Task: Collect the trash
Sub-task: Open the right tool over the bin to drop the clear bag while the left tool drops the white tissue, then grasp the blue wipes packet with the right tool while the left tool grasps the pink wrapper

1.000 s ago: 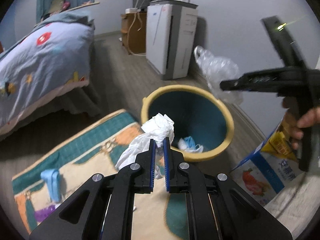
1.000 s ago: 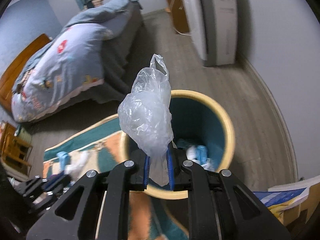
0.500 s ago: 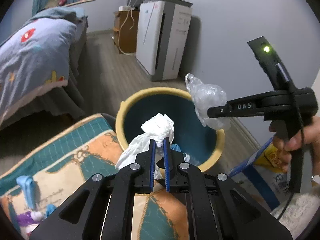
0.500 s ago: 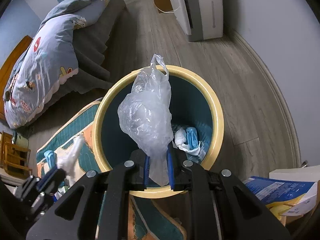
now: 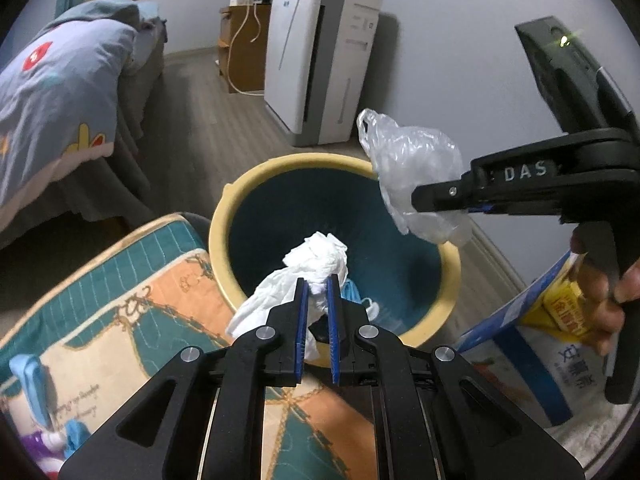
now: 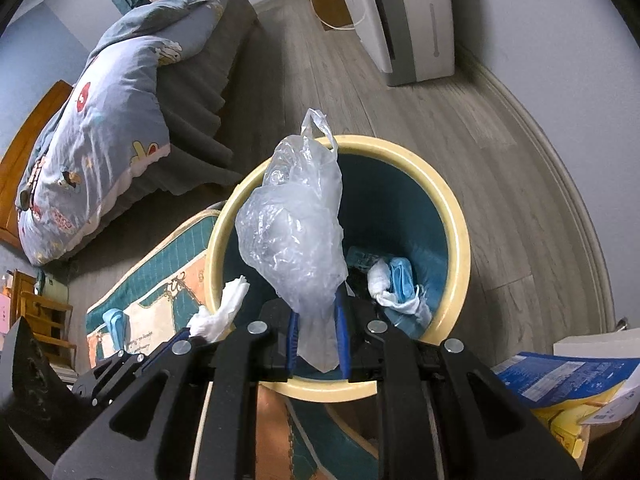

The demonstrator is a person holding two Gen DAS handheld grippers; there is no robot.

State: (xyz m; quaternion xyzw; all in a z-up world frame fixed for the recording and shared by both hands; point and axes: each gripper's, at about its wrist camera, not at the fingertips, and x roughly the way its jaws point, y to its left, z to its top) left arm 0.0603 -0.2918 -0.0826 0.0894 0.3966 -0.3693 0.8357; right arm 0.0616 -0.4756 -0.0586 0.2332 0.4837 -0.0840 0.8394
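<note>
Bin (image 6: 460, 240) nearer; floor under bag (image 6: 296, 236) hidden

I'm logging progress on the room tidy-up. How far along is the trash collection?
Some trash already lies in the bin. In hand: left gripper holds crumpled tissue, right gripper a plastic bag, both at the bin. Left: dropping them; blue items remain on the mat.
</note>
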